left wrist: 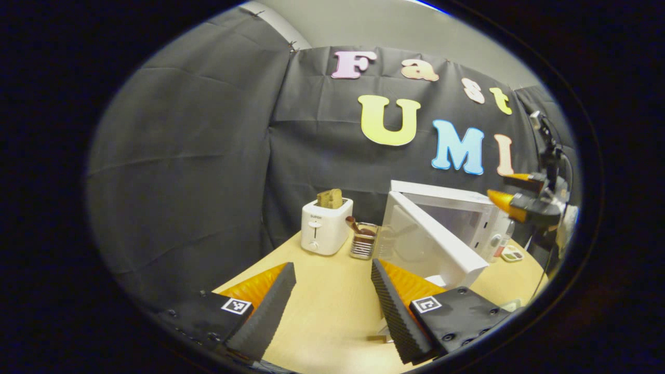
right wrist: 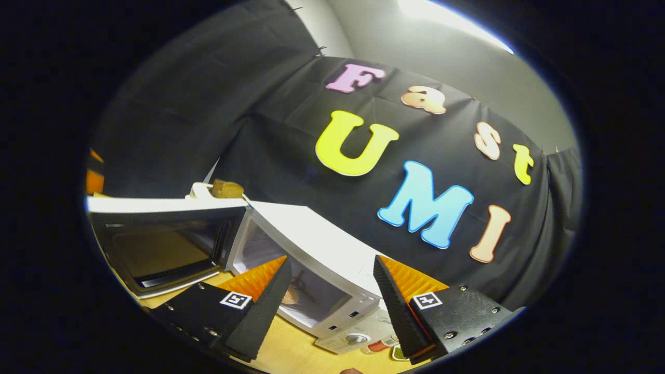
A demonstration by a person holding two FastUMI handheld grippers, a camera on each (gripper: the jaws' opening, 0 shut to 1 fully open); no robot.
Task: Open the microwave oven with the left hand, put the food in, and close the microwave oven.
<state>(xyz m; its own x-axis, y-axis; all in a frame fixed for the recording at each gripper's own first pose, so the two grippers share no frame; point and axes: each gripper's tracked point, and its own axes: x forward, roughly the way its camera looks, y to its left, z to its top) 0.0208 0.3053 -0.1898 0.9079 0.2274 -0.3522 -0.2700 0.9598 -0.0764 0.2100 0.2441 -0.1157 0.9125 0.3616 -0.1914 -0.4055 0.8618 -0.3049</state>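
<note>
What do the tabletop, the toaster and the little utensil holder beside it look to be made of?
Tabletop: pale wood or wood-look laminate, matte, with faint grain. Toaster: probably white plastic with a smooth, slightly glossy shell and rounded moulded corners; painted metal can't be excluded. Utensil holder: apparently metal, silvery and reflective, with see-through sides that suggest mesh or wire.

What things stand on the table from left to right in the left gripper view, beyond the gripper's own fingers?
toaster with bread in its slot → metal utensil holder → open microwave door → microwave body → right gripper, held up in the air at the far right.
</note>
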